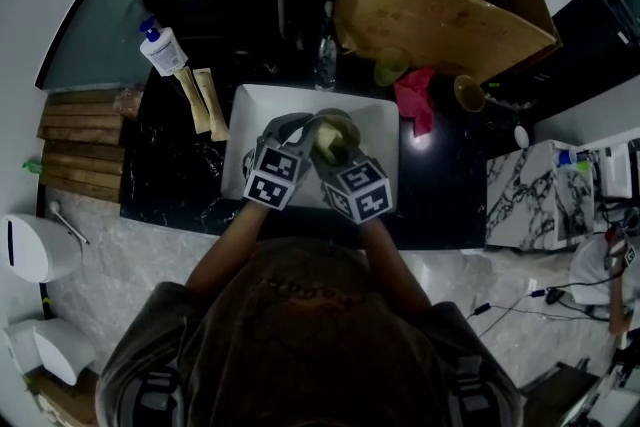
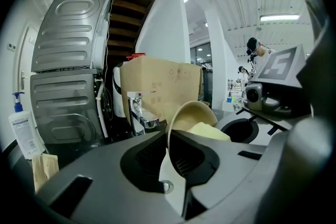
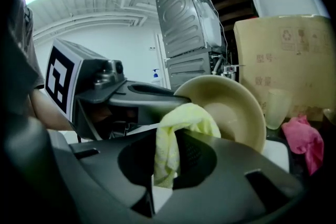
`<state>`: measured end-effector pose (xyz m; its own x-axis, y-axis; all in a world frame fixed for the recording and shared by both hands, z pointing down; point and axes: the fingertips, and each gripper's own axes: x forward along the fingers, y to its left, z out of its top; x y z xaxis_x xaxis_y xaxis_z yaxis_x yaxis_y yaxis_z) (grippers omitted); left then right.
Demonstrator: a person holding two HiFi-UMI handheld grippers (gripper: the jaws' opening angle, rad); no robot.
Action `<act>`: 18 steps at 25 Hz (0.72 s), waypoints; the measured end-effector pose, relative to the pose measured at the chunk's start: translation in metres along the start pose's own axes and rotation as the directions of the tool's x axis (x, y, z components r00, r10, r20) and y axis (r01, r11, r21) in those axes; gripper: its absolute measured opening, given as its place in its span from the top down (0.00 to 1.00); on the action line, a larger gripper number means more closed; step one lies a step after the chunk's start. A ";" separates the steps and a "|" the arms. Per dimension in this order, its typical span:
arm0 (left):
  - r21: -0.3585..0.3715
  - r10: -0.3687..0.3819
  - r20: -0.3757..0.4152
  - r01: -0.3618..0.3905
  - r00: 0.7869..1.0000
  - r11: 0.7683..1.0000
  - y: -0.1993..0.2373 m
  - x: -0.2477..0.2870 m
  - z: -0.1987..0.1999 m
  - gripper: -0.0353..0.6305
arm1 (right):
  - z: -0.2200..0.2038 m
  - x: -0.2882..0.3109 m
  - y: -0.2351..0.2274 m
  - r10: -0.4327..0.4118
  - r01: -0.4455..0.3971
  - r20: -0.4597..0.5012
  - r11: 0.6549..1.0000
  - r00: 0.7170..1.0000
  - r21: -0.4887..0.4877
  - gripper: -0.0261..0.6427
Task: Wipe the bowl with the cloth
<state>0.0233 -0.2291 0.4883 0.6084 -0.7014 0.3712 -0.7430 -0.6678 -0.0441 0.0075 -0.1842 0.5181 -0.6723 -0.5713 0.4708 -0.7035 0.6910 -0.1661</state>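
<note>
The left tongs [image 2: 169,152] are clamped on the rim of the beige bowl [image 2: 191,113], holding it tilted on its side above the white basin [image 1: 255,115] set in the black tabletop [image 1: 445,180]. The right tongs [image 3: 166,162] are pinched on the pale yellow cloth [image 3: 176,128], whose bunched top is pressed against the bowl's inner wall. The 2 marker cubes sit side by side, nearly touching. A pink rag [image 1: 415,97] lies just right of the basin, near a cardboard box [image 1: 440,10]; a pump bottle [image 1: 163,48] stands well to the left.
</note>
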 end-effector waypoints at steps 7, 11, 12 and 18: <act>-0.032 -0.043 -0.022 0.043 0.999 0.999 -0.002 0.004 -0.006 0.89 | 0.001 -0.005 -0.005 -0.016 0.016 -0.014 1.000 1.000 -0.010 0.93; -0.024 -0.042 -0.029 0.041 0.999 0.999 -0.003 0.004 -0.007 0.89 | 0.002 -0.009 -0.013 -0.040 0.040 -0.005 0.999 0.999 0.006 0.93; -0.021 -0.043 -0.034 0.042 0.998 0.999 -0.003 0.005 -0.009 0.89 | 0.003 -0.011 -0.016 -0.048 0.048 0.003 0.999 0.999 0.014 0.93; -0.008 -0.047 -0.051 0.047 0.998 0.999 -0.008 0.006 -0.011 0.89 | 0.011 -0.016 -0.018 -0.064 0.064 0.024 0.998 0.998 -0.016 0.93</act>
<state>0.0294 -0.2250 0.5013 0.6278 -0.6556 0.4197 -0.7160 -0.6978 -0.0190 0.0280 -0.1921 0.5038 -0.6312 -0.6249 0.4595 -0.7415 0.6599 -0.1212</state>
